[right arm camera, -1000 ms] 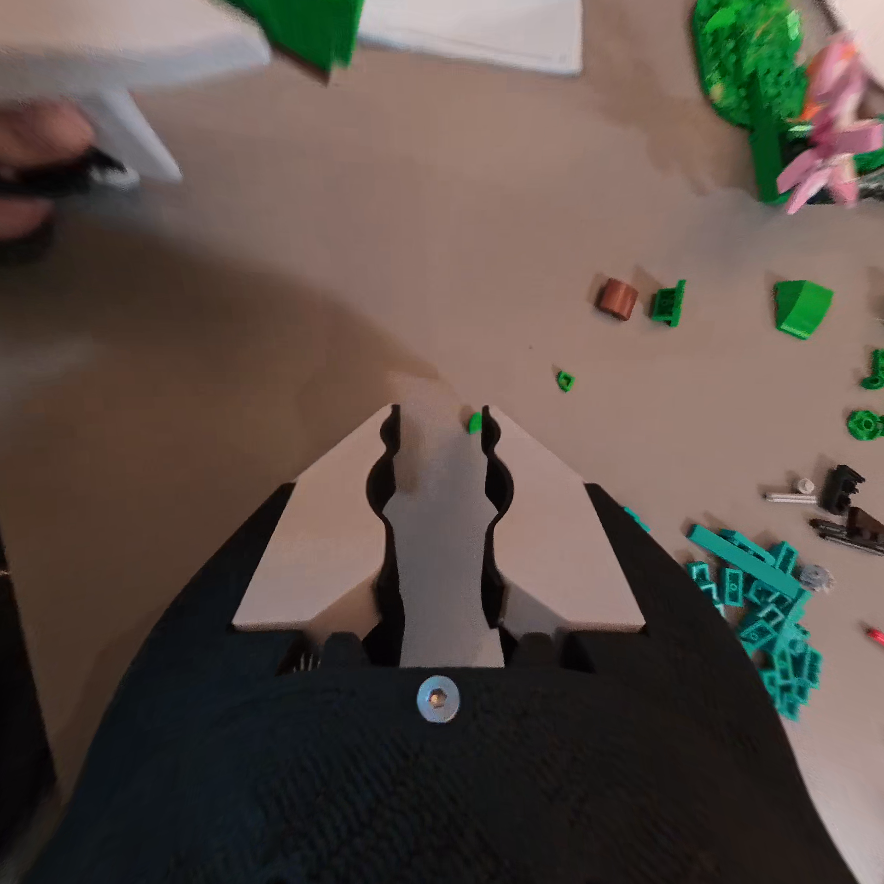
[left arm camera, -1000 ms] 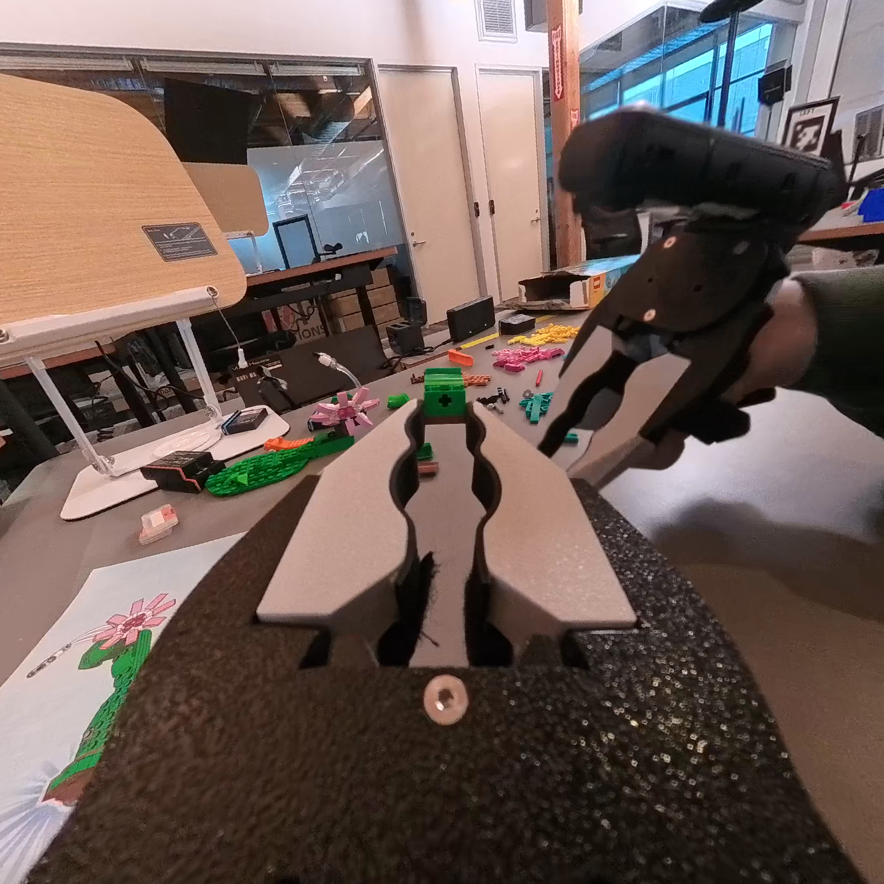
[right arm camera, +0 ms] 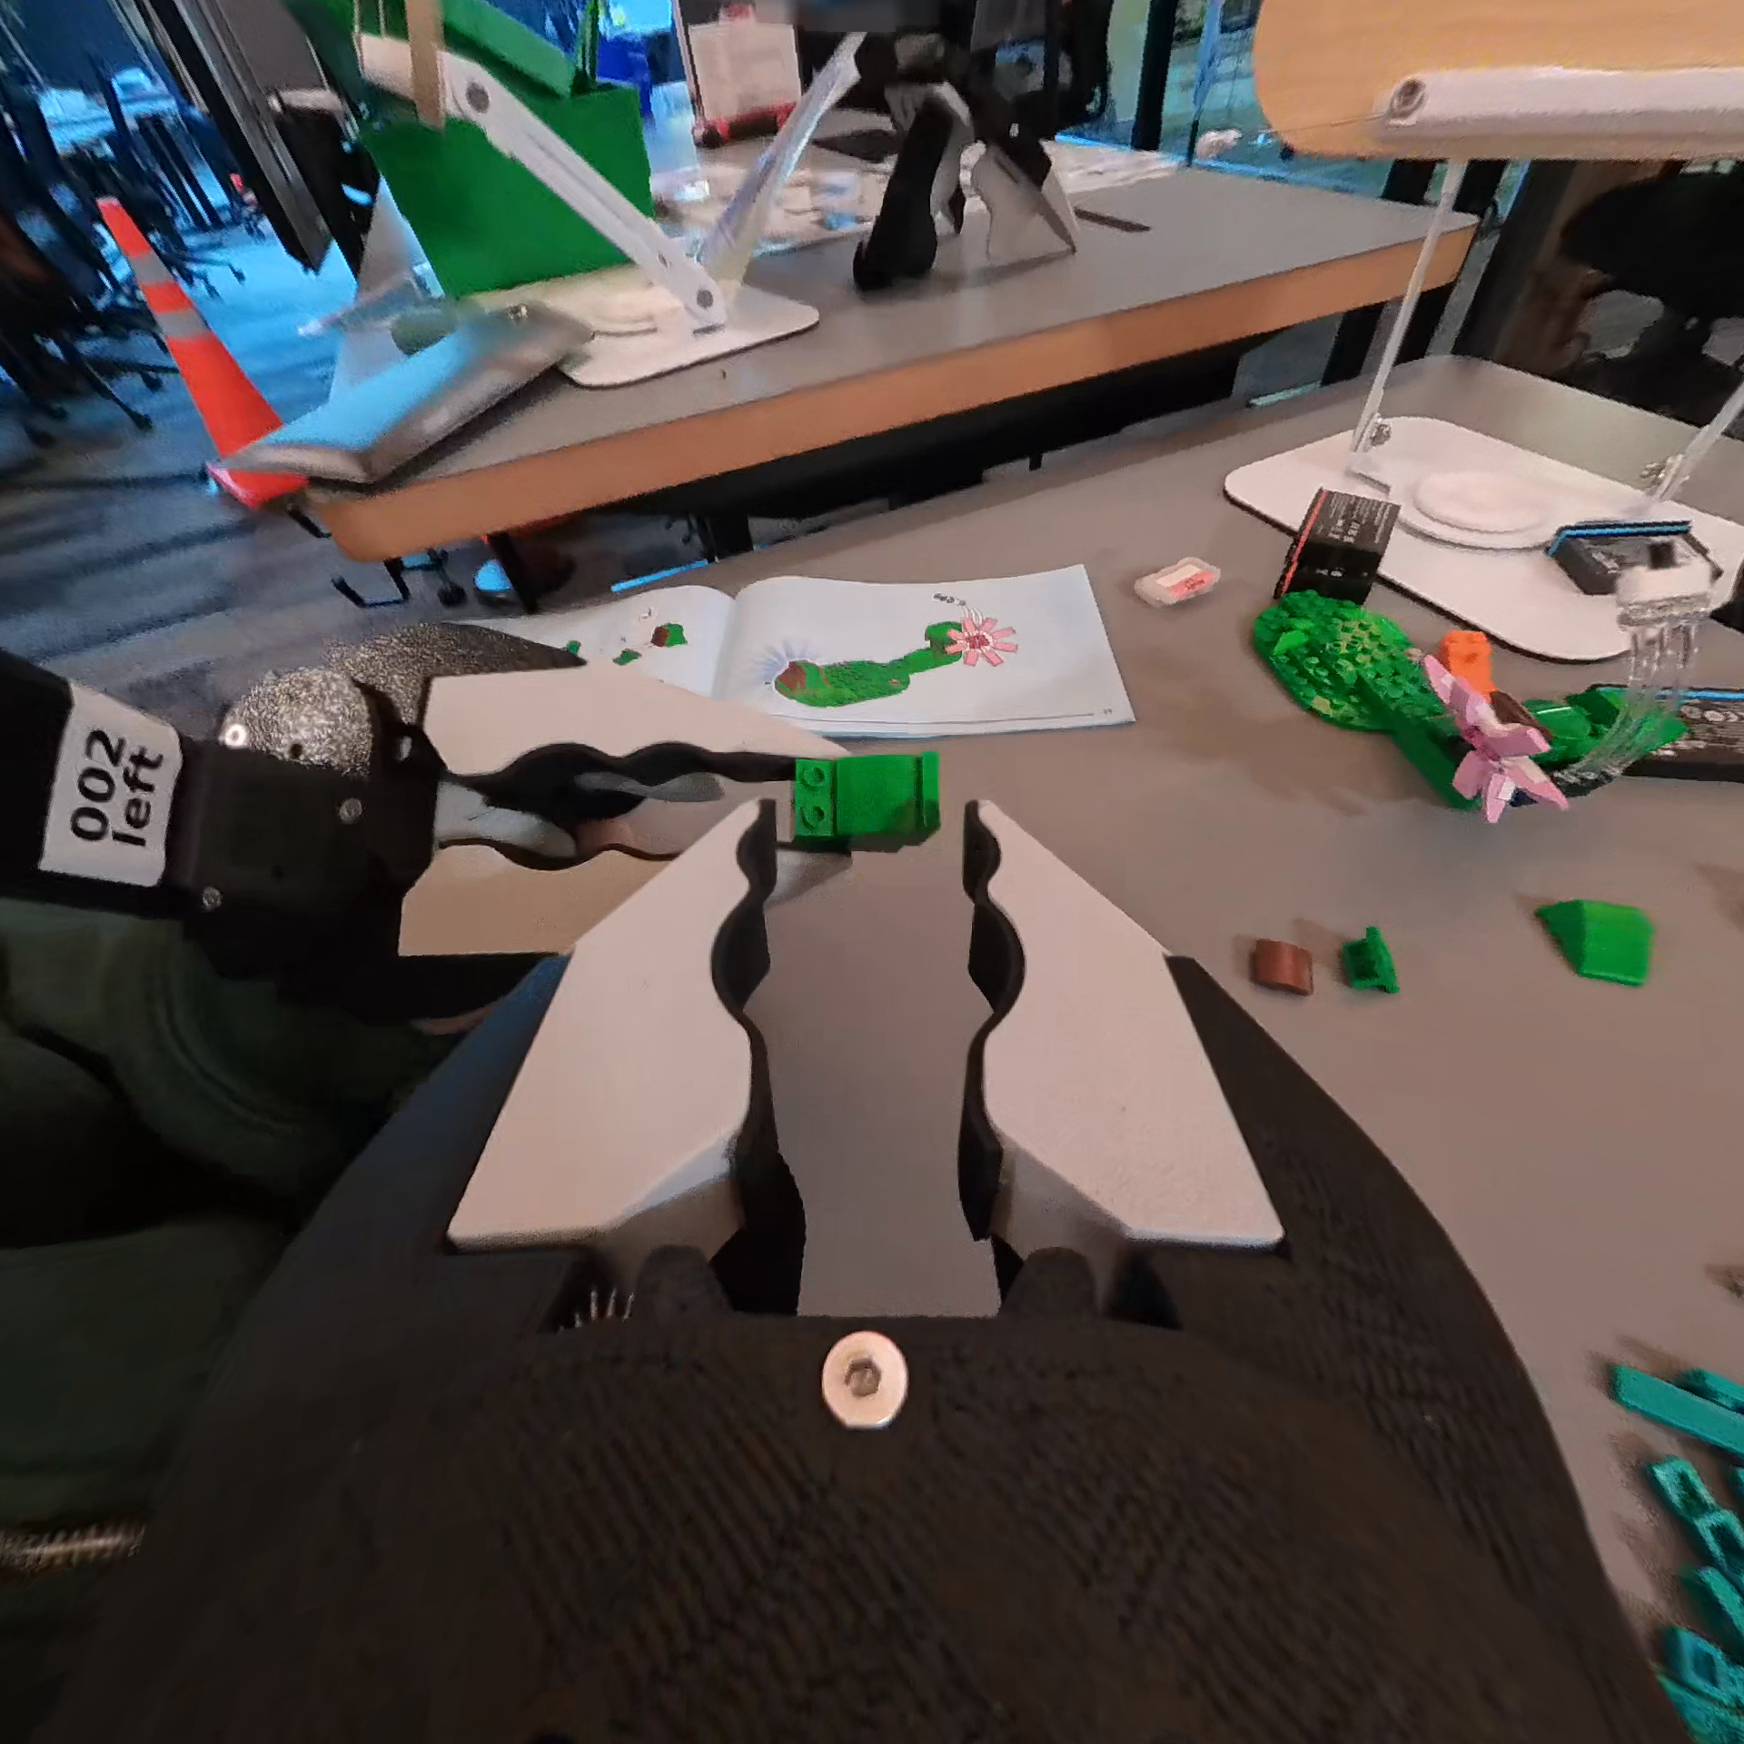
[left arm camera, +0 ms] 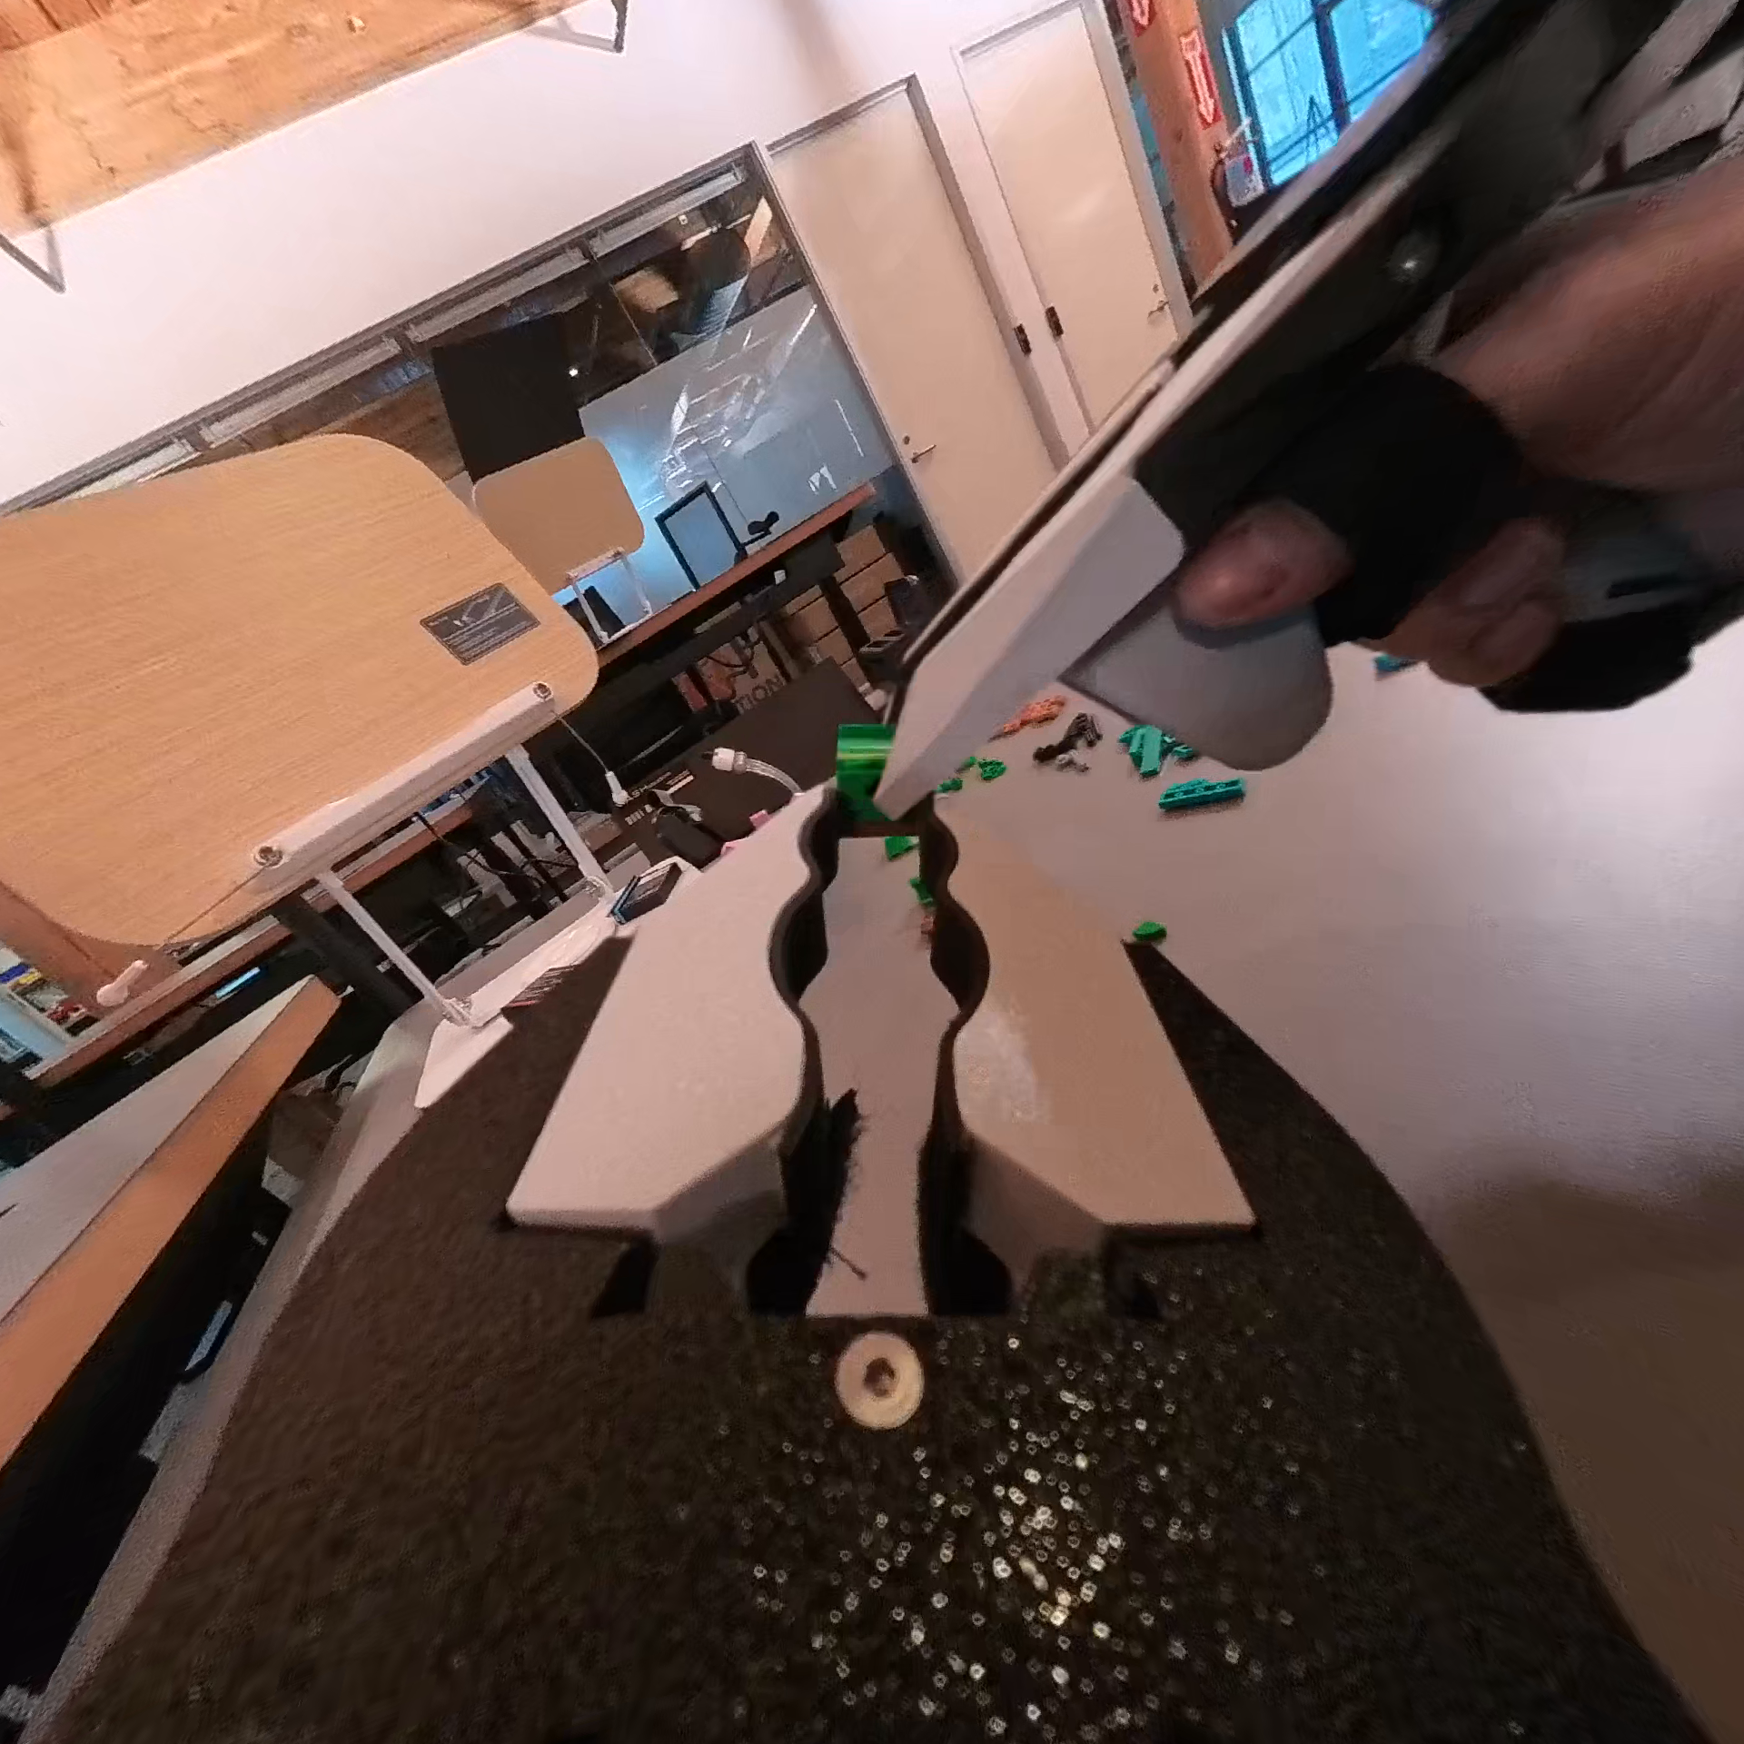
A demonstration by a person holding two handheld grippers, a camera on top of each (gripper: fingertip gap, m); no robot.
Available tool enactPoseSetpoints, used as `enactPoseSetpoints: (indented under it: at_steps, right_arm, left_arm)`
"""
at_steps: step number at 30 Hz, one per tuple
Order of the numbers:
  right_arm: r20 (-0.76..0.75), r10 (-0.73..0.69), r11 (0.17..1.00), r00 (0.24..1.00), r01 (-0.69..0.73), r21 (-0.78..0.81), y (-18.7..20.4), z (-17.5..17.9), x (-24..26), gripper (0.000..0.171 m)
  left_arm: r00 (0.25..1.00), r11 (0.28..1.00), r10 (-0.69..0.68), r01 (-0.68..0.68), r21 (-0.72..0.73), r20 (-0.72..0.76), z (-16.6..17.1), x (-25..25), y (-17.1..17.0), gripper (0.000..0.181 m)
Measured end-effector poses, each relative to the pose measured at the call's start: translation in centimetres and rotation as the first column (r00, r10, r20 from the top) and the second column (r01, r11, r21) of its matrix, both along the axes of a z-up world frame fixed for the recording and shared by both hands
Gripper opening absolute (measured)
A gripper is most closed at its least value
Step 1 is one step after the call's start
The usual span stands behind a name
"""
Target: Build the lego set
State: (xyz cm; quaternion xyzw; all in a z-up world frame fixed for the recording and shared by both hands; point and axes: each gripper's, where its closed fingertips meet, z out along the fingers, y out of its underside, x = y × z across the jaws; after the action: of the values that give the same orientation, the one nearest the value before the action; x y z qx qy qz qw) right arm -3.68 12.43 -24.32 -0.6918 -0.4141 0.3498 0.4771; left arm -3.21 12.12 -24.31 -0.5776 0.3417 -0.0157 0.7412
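Left gripper (right arm camera: 802,788) presenting a green lego block (right arm camera: 866,797) to the right gripper (right arm camera: 863,821).
The left jaws are clamped on the block's edge; the right jaws stand apart, the block just ahead of their tips, above the grey table (right arm camera: 1180,1114).

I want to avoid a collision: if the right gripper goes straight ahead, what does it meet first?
Probably the green brick assembly that the left gripper holds just ahead of the right gripper; depth is unclear.
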Motion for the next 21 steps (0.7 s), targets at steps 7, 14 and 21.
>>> enactPoseSetpoints:
  at_steps: [7,14,21]
  right_arm:
    - [0.028,0.198,0.977,0.98,-0.199,0.077,-1.1,0.6,0.7,0.029]
    - [-0.099,0.593,0.789,0.799,-0.552,0.27,-5.7,4.7,4.1,0.029]
    - [-0.066,0.751,0.632,0.657,-0.686,0.36,-9.1,6.8,4.2,0.028]
  left_arm:
    - [0.991,0.991,-0.128,0.127,0.031,0.041,0.6,1.2,-1.1,0.016]
    - [0.741,0.809,-0.485,0.582,-0.085,0.464,2.7,2.7,-3.8,0.044]
    - [0.046,0.064,-0.315,0.998,-0.027,0.948,7.2,3.4,-7.4,0.05]
